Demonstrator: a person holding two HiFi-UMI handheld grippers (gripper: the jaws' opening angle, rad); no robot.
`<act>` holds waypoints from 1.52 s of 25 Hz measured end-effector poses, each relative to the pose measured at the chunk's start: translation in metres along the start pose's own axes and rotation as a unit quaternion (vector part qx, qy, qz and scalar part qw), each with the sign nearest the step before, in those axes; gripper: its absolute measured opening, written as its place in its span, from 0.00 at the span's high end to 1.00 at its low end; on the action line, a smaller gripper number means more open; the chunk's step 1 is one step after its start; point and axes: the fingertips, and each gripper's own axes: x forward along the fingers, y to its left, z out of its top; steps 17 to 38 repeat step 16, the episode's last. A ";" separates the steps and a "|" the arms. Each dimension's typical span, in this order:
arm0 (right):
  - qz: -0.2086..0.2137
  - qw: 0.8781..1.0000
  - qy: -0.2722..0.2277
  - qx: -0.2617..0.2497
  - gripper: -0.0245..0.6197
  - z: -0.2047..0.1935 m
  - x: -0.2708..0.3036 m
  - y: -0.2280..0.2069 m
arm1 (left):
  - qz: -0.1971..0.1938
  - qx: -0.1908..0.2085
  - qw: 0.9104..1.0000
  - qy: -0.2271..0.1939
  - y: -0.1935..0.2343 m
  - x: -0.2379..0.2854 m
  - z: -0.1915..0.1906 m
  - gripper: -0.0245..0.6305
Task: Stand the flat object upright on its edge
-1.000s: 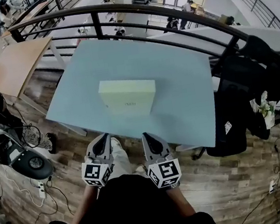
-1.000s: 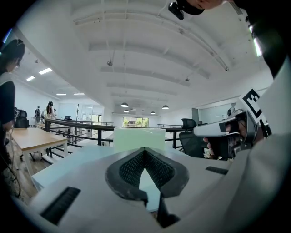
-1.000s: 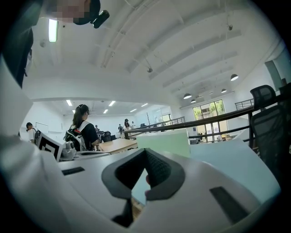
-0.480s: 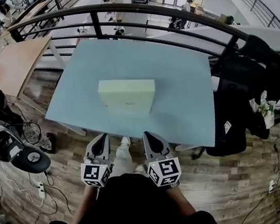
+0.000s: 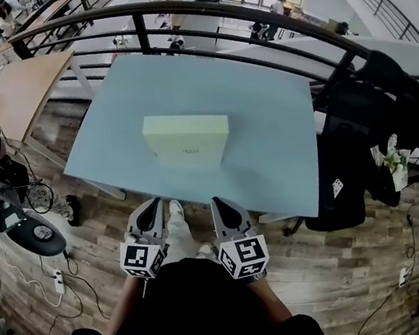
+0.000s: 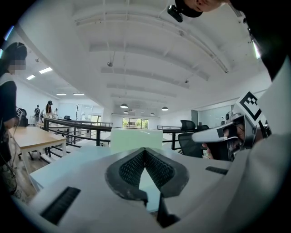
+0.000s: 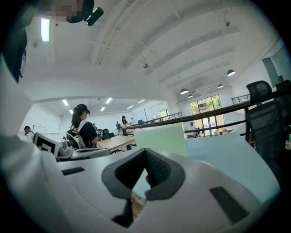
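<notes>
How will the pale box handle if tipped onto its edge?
The box looks stiff, with crisp corners, so it probably lifts as one piece. Its smooth faces on the smooth table may slide. Broad and shallow, it could topple once upright.

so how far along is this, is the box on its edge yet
Nothing done yet: the box lies flat on the table. Nothing in hand: the left hand-held gripper and right hand-held gripper are shut, empty, short of the table edge. Still to do: reach, grip, tip it onto an edge.

no text legible. a faint mark on the near side of the pale box (image 5: pixel 187 140) is too small to read.
</notes>
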 end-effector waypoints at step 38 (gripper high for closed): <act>-0.012 0.999 0.006 0.041 0.95 -0.003 -0.008 -0.016 | 0.017 0.005 1.000 0.015 -0.001 -0.004 0.003 0.96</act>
